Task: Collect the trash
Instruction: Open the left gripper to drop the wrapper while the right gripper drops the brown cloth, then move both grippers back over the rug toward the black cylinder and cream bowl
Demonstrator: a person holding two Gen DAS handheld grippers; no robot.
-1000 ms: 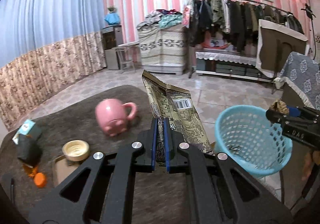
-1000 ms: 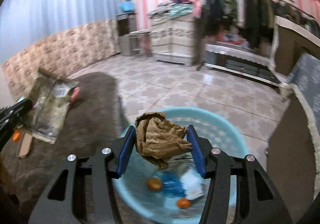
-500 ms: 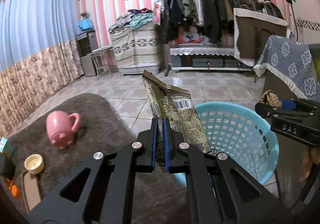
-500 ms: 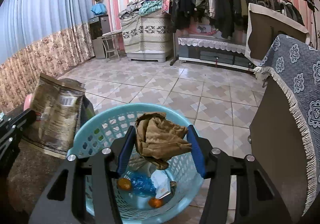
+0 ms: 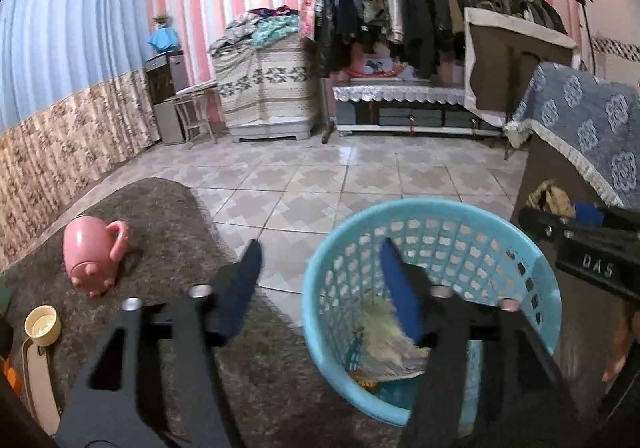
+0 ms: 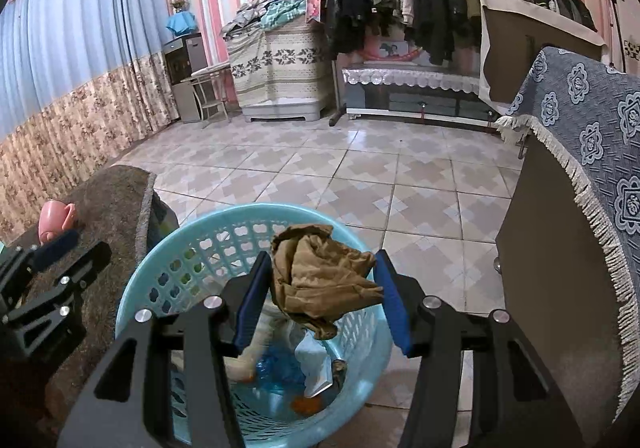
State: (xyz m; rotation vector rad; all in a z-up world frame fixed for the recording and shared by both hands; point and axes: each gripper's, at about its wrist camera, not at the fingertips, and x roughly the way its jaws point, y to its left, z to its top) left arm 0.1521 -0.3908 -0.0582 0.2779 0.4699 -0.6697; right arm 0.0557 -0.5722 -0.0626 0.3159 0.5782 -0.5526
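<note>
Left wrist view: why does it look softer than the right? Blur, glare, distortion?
Left wrist view: motion blur smears the left gripper, whose jaws are opening with nothing between them, and the trash inside the blue basket. Right wrist view: sharp on the right gripper and its crumpled brown paper. Both: fisheye bends the walls, dark corners, and a mild sheen on the floor tiles.
</note>
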